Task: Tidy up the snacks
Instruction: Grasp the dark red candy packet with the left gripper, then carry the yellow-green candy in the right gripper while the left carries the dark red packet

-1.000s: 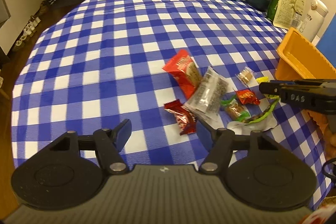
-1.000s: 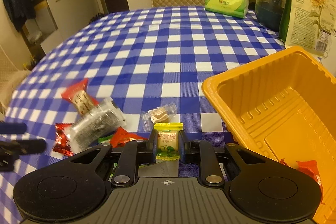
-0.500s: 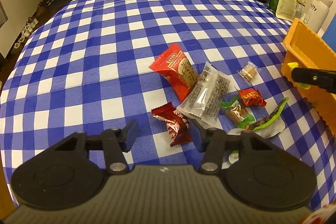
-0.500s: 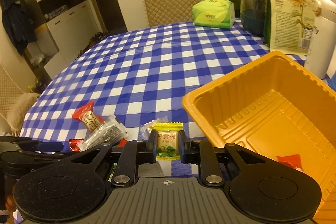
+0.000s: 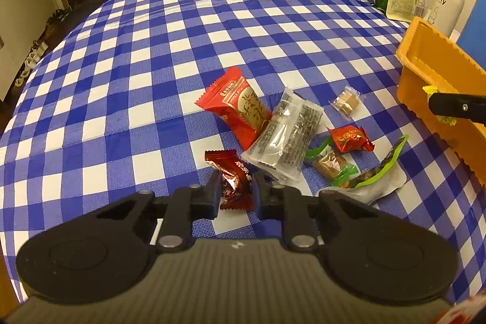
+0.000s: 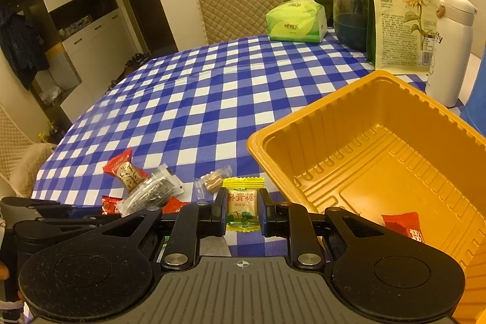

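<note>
My left gripper (image 5: 235, 192) is shut on a dark red candy wrapper (image 5: 232, 176) on the checked tablecloth. Beyond it lie a big red snack pack (image 5: 240, 107), a clear seed packet (image 5: 287, 138), a small red candy (image 5: 349, 138), a green-wrapped bar (image 5: 329, 167), a small clear-wrapped candy (image 5: 346, 104) and a green-edged nut bag (image 5: 379, 173). My right gripper (image 6: 243, 210) is shut on a yellow candy (image 6: 243, 204) and holds it just left of the orange tray (image 6: 303, 138). A red candy (image 6: 404, 225) lies in the tray.
A green tissue box (image 6: 296, 20), a dark glass jar (image 6: 350, 14), a sunflower seed bag (image 6: 404, 2) and a white thermos (image 6: 449, 47) stand along the table's far right. A quilted chair (image 6: 240, 2) stands behind the table.
My left gripper moved forward and closed on the dark red candy. My right gripper lifted the yellow candy and carried it toward the orange tray.
</note>
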`<state>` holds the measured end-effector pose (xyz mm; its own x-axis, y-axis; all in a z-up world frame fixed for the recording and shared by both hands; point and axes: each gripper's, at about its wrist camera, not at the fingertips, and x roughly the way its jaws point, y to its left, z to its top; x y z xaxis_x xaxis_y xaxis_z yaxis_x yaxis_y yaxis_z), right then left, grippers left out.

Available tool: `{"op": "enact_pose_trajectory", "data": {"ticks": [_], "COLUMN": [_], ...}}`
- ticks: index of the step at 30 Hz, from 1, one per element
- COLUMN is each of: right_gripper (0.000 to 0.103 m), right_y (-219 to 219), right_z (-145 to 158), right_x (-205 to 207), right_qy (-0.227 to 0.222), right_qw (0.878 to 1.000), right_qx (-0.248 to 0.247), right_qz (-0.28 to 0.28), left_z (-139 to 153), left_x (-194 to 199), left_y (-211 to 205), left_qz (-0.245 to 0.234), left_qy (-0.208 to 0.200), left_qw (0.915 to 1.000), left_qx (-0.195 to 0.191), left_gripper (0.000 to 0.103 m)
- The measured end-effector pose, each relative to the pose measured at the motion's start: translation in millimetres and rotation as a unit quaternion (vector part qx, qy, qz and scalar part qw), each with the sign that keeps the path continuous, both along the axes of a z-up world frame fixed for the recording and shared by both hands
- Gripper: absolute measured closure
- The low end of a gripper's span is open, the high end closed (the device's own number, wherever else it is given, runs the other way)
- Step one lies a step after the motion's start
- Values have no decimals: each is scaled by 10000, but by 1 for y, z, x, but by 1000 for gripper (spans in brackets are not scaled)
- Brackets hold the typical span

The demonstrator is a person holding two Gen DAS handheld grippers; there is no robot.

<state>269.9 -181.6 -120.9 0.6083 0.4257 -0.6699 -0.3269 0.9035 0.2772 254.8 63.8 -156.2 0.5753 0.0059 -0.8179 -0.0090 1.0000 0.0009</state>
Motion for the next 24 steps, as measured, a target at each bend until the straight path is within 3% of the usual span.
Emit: {"op": "enact_pose_trajectory", "data": {"ticks": [14,24], "right_gripper": [83,83], "right_y": [-8,-28], "right_z": [10,29], "right_x": [-20,-47], "right_qy": [-68,-199], "right_qw": [9999,9994], "right_qx": [90,276], "right_qz": [105,75], "left_z": [19,58], "left_x": [-17,-49], "left_y": [3,-9], "left_qz": [83,-101], "left_qy": [-159,-465], "left_qw": [9997,9989], "left_qx": [176,33], "left_gripper": [86,86]}}
